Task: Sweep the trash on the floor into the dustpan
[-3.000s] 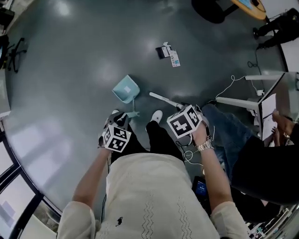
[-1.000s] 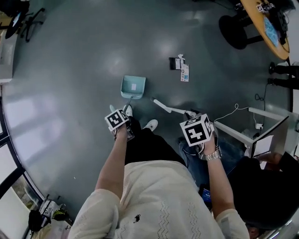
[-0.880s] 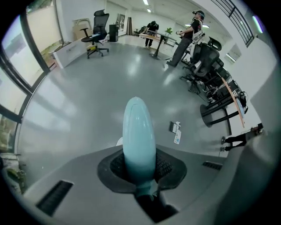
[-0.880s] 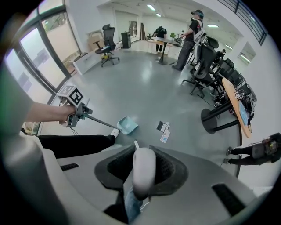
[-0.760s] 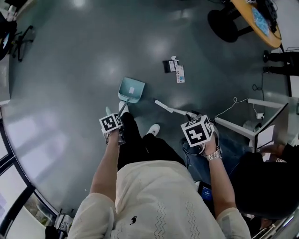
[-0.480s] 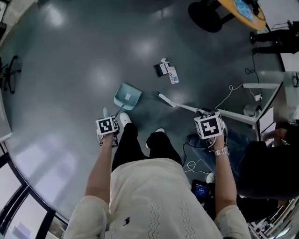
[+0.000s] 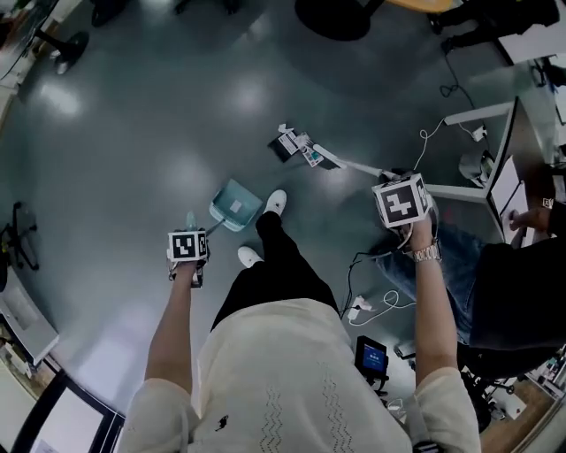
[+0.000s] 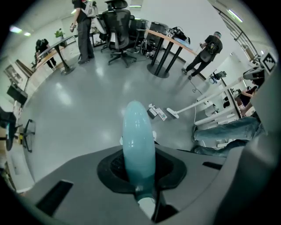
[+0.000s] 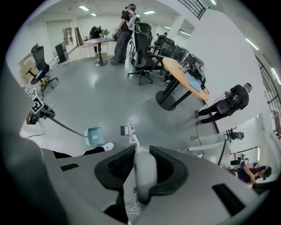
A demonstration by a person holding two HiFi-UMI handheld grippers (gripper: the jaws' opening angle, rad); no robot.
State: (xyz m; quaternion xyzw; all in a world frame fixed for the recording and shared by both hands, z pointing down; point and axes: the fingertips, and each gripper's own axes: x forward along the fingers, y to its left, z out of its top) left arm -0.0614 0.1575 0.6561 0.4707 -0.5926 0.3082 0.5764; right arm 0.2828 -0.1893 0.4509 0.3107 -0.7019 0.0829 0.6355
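Observation:
The trash, a few small cards and wrappers, lies on the grey floor ahead of my feet. The white broom head rests right beside it on its right. The broom's pale handle runs back into my right gripper, which is shut on it. My left gripper is shut on the teal dustpan handle. The dustpan sits on the floor left of my white shoe, well short of the trash. In the right gripper view the dustpan and the trash lie apart.
A seated person and white desk legs stand close on the right. Cables lie on the floor near my feet. A round table base is beyond the trash. Office chairs and standing people are farther off.
The broom head has swung across the floor up to the trash. Both grippers have shifted and rolled. The dustpan has stayed near my feet, to their left.

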